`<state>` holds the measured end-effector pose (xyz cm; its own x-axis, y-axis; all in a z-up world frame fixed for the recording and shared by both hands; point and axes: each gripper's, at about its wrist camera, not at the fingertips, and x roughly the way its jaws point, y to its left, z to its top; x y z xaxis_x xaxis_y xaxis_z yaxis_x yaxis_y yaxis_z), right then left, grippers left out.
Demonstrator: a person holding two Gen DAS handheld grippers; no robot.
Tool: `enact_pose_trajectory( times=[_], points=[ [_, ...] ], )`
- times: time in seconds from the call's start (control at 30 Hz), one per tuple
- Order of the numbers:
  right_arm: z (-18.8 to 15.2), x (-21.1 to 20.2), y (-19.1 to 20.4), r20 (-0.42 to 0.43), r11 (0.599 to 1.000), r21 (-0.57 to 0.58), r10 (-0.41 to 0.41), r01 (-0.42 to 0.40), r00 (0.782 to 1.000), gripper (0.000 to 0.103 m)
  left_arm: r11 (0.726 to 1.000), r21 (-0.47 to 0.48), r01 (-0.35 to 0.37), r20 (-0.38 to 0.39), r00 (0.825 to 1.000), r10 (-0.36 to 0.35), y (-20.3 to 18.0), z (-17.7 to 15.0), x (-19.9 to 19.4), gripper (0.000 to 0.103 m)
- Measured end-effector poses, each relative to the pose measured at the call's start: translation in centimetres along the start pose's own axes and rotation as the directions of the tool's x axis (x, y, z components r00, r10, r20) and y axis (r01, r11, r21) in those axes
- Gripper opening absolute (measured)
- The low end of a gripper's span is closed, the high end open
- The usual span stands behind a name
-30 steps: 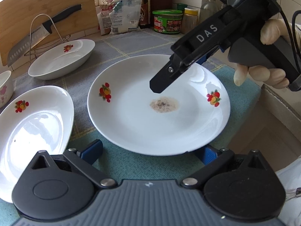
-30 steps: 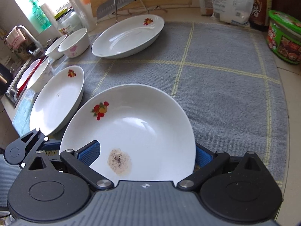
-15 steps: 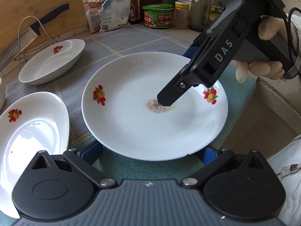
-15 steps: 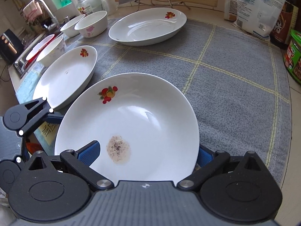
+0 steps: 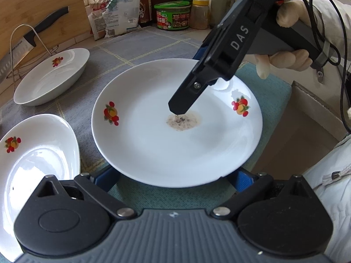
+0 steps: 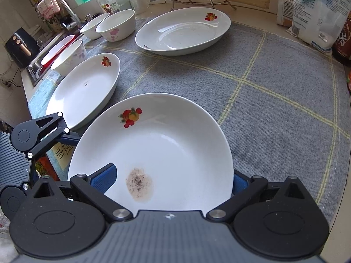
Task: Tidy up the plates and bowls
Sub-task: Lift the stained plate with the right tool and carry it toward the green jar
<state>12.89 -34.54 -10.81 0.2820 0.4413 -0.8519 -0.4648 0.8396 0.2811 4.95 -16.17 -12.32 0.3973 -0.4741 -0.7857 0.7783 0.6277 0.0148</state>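
Observation:
A white plate [image 5: 153,149] with fruit prints and a brown stain [image 5: 183,121] lies on the teal cloth at the counter's front edge. My right gripper [image 5: 179,109] reaches in from the upper right, open. One finger is over the plate with its tip at the stain, and the blue pad [image 5: 198,53] of the other is below the far rim. In the right wrist view the same plate [image 6: 175,149] runs between my right gripper [image 6: 172,178] fingers. My left gripper [image 5: 174,179] is open, its fingertips hidden under the near rim.
Two more fruit-print plates [image 6: 85,89] [image 6: 184,30] sit on the grey mat, with three bowls [image 6: 116,25] beside the sink [image 6: 38,65]. A knife on a wire rack [image 5: 33,37], a bag [image 5: 118,11] and jars [image 5: 173,15] line the back. A gloved hand [image 5: 287,59] holds the right gripper.
The right gripper's upper finger has come down from above the plate to the stain. Both cameras have shifted a little. Both grippers' finger spacing is unchanged.

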Motion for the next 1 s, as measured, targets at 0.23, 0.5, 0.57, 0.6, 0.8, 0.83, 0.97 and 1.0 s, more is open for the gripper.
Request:
enact_pose_trajectory(
  times=[0.23, 0.5, 0.57, 0.6, 0.8, 0.83, 0.97, 1.0],
  points=[
    [0.2, 0.1, -0.4, 0.003, 1.000, 0.009, 0.028, -0.028, 1.000, 0.103, 1.000, 0.007, 0.002, -0.004, 1.000, -0.002, 0.2, 0.2, 0.0, 0.101],
    [0.4, -0.1, -1.0, 0.009, 0.999, 0.000, 0.042, -0.042, 0.999, 0.098, 0.999, 0.038, -0.003, -0.014, 1.000, 0.003, 0.0, 0.4, 0.0, 0.100],
    [0.5, -0.1, -1.0, 0.007, 0.999, -0.004, 0.050, -0.050, 0.999, 0.097, 0.999, 0.035, 0.001, -0.015, 1.000, -0.001, 0.0, 0.4, 0.0, 0.100],
    [0.6, -0.1, -1.0, 0.007, 0.999, -0.003, 0.053, -0.053, 0.999, 0.096, 0.999, 0.035, 0.001, -0.015, 1.000, -0.001, 0.0, 0.4, 0.0, 0.100],
    [0.7, -0.1, -1.1, -0.002, 0.998, -0.005, 0.062, -0.062, 0.998, 0.096, 1.000, 0.028, 0.001, -0.023, 1.000, 0.000, 0.0, 0.5, -0.1, 0.099],
    [0.7, -0.1, -1.2, -0.003, 0.998, 0.001, 0.064, -0.064, 0.998, 0.096, 1.000, 0.029, 0.001, -0.026, 1.000, 0.000, 0.0, 0.4, -0.1, 0.098],
    [0.7, -0.1, -1.3, -0.004, 0.997, 0.012, 0.071, -0.071, 0.997, 0.096, 1.000, 0.024, 0.003, -0.033, 0.999, -0.002, 0.1, 0.5, -0.1, 0.098],
    [0.7, -0.1, -1.2, -0.004, 0.997, 0.007, 0.071, -0.071, 0.997, 0.096, 1.000, 0.025, 0.003, -0.034, 0.999, -0.002, 0.1, 0.5, 0.0, 0.098]
  ],
)
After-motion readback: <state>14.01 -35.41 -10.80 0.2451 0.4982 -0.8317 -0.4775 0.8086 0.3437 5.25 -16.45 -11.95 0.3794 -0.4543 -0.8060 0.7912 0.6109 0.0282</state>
